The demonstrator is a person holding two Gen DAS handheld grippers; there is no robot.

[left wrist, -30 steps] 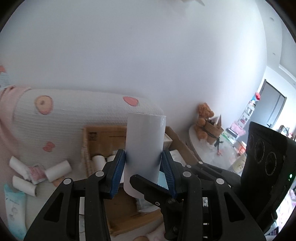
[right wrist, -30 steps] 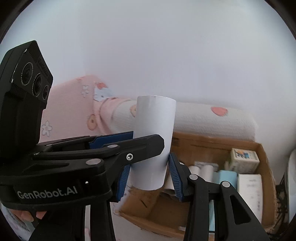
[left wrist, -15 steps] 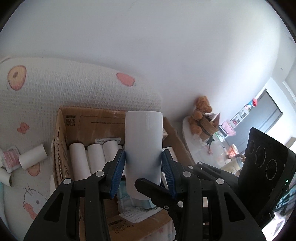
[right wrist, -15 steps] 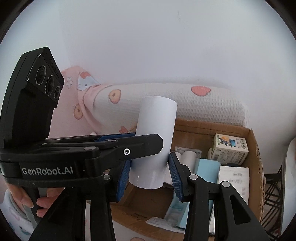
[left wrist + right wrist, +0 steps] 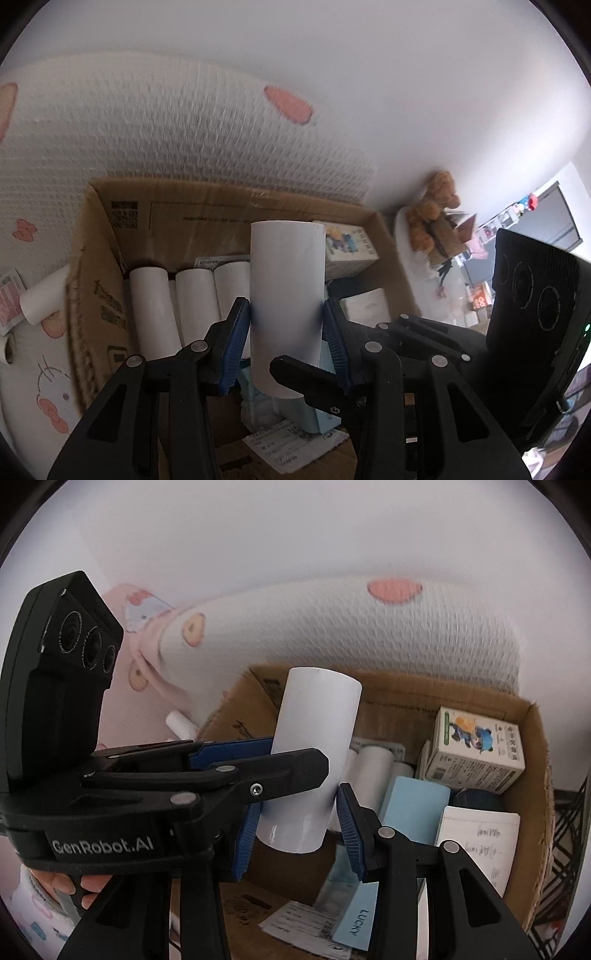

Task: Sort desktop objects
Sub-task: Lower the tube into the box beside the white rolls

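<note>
One white paper roll (image 5: 286, 280) stands upright between the blue pads of my left gripper (image 5: 286, 332), which is shut on its middle. In the right wrist view my right gripper (image 5: 297, 823) is shut on the lower end of the same white roll (image 5: 317, 716), while the left gripper reaches in from the left and clamps it higher up. The roll hangs over an open cardboard box (image 5: 96, 258). Inside lie several white rolls (image 5: 151, 306) side by side along the left wall.
The box also holds a small printed carton (image 5: 476, 749), a light blue packet (image 5: 413, 812) and paper slips (image 5: 476, 845). A loose roll (image 5: 40, 299) lies outside on the bedding. A white waffle blanket (image 5: 184, 129) rises behind; a teddy bear (image 5: 432, 210) sits far right.
Both grippers have come forward and down with the roll still clamped. The box now fills the lower half of both views and the rolls inside it look much closer.
</note>
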